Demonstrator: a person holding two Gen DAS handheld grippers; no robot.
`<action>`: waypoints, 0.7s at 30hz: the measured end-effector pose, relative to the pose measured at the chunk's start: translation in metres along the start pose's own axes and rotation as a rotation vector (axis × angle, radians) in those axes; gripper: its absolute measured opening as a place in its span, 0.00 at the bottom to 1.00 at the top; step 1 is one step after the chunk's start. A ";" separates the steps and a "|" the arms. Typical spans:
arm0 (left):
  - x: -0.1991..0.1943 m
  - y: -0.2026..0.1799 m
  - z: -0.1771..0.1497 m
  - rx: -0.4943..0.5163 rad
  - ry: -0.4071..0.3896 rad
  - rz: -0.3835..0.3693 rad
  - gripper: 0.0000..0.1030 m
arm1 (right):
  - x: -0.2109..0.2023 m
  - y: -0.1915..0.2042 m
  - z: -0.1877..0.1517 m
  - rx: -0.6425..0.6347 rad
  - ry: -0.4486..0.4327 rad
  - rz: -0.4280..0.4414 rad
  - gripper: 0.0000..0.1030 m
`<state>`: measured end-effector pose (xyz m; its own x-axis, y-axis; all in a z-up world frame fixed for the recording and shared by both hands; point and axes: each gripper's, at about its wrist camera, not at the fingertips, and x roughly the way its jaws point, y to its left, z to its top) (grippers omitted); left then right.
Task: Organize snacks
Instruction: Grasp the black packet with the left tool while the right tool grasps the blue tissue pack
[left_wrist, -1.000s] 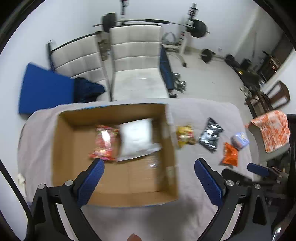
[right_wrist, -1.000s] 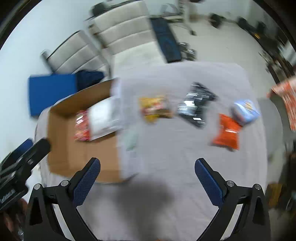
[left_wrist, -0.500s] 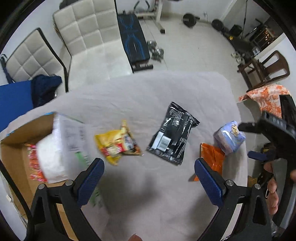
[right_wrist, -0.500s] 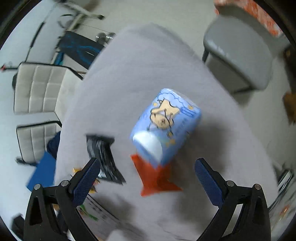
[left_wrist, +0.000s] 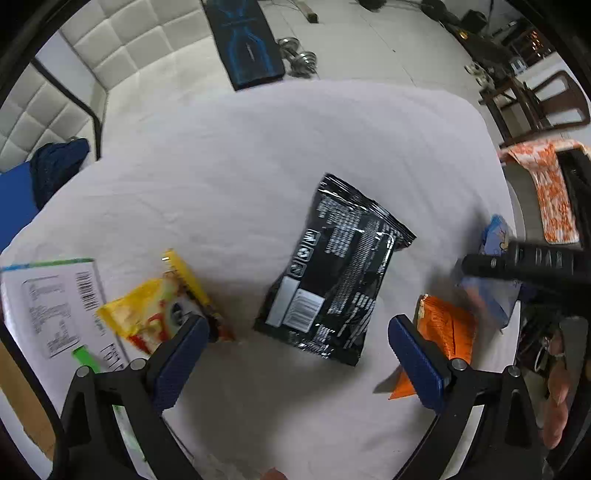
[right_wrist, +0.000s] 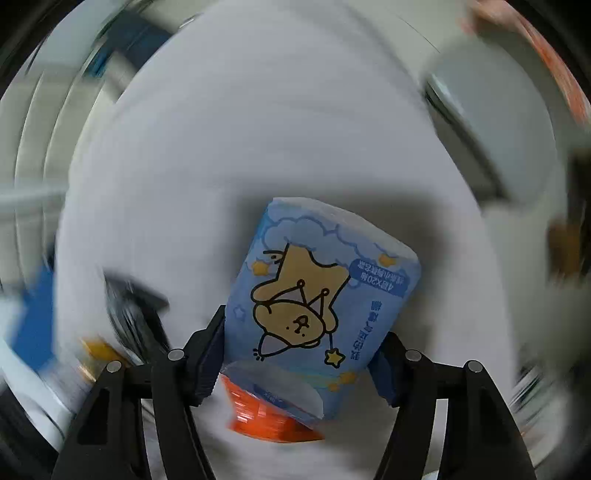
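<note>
My left gripper (left_wrist: 297, 328) hangs open, pointing down over the near end of a black snack packet (left_wrist: 340, 266) on the white cloth. A yellow packet (left_wrist: 155, 314) lies by its left finger and an orange packet (left_wrist: 447, 328) by its right finger. The jaws of my right gripper (right_wrist: 299, 358) are closing, and both pads touch the sides of a light blue pack with a bear drawing (right_wrist: 314, 295). That blue pack (left_wrist: 496, 236) lies partly on the orange packet (right_wrist: 258, 417), at the table's right edge. The right wrist view is blurred.
The cardboard box's labelled flap (left_wrist: 48, 302) is at the far left. White padded chairs (left_wrist: 110, 48) stand beyond the table, and a blue mat (left_wrist: 243, 40) lies on the floor. At the right are an orange patterned cloth (left_wrist: 554, 192), a grey chair seat (right_wrist: 498, 122) and a person's hand (left_wrist: 557, 387).
My left gripper moved from above the box rightward and down over the black packet. My right gripper dropped onto the blue pack and its jaws narrowed around it.
</note>
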<state>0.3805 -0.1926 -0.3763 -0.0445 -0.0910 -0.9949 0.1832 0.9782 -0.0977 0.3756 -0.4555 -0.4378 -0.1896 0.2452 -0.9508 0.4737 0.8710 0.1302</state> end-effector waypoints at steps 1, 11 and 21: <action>0.004 -0.003 0.001 0.012 0.008 0.000 0.97 | 0.001 0.007 -0.001 -0.064 -0.005 -0.050 0.66; 0.044 -0.032 0.017 0.100 0.064 -0.001 0.76 | 0.007 0.038 -0.021 -0.339 -0.090 -0.219 0.78; 0.032 -0.025 -0.004 -0.033 0.024 -0.003 0.50 | 0.011 0.031 -0.015 -0.241 -0.065 -0.169 0.63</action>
<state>0.3710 -0.2189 -0.4059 -0.0682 -0.0896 -0.9936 0.1504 0.9837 -0.0990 0.3750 -0.4196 -0.4396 -0.1888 0.0672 -0.9797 0.2209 0.9750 0.0243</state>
